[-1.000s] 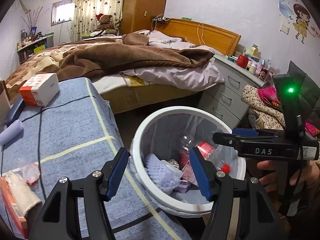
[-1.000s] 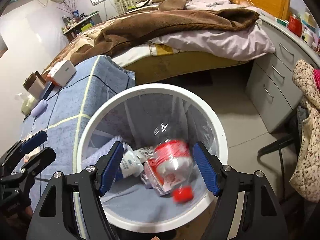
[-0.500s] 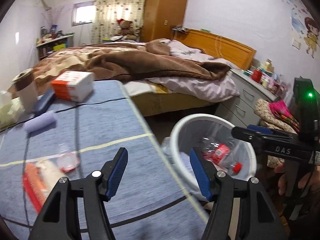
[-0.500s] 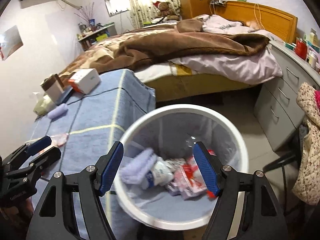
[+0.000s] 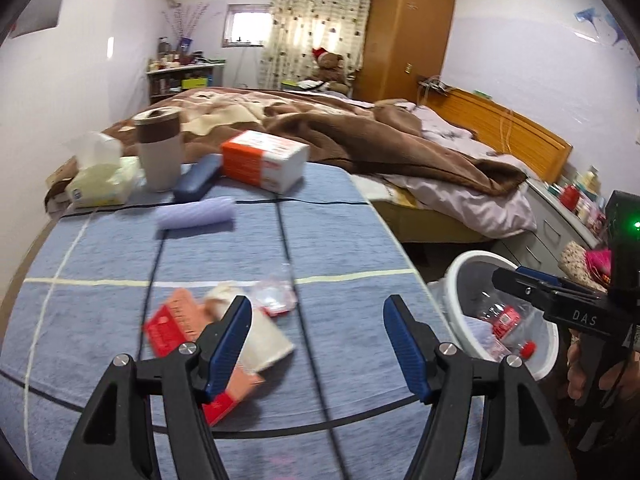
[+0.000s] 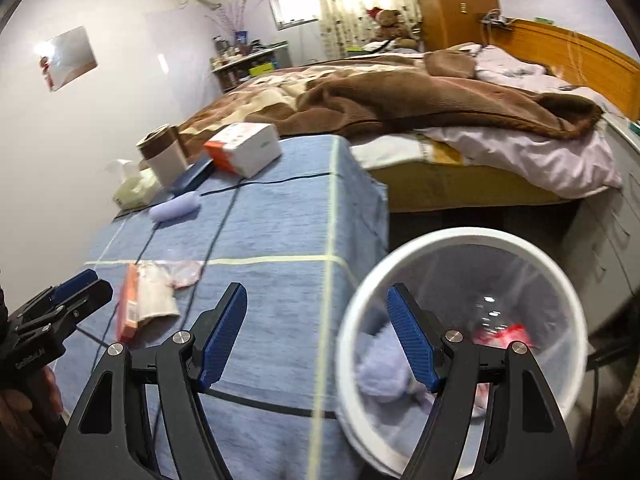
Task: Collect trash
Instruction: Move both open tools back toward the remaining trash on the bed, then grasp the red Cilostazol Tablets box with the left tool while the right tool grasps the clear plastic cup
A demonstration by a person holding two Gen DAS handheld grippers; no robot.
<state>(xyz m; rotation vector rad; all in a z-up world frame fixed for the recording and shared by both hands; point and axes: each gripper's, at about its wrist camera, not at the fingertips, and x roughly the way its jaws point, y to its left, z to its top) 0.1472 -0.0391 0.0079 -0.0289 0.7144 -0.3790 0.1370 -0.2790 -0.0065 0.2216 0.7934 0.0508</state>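
The left gripper (image 5: 316, 344) hangs over the near end of a table, its 2 ribbed blue pads (image 5: 228, 344) spread wide with nothing between them. Just under its left pad lies the trash: a flat orange-red packet (image 5: 176, 326) beneath a crumpled white paper wrapper (image 5: 262, 340), with a clear crinkled plastic scrap (image 5: 274, 296) touching them on the far side. The table wears a woven blue cloth (image 5: 320, 248) crossed by pale stripes, and thin black cables run along it. The right gripper (image 6: 316, 336) is also spread and empty, its right pad over the rim of a round white bin (image 6: 464, 236) lined with a clear bag, standing just beside the table's right edge. Inside are a lavender fuzzy lump (image 6: 380, 372) and a clear bottle with a red label (image 5: 506, 318). Farther up the cloth lie a lavender ribbed roll (image 5: 196, 214), a dark blue oblong case (image 5: 196, 182), a beige cup with a brown band (image 5: 160, 152), a soft tissue pack (image 5: 100, 186) and an orange-and-white box (image 5: 262, 160). Behind is a bed with a brown fleece blanket (image 5: 380, 140).
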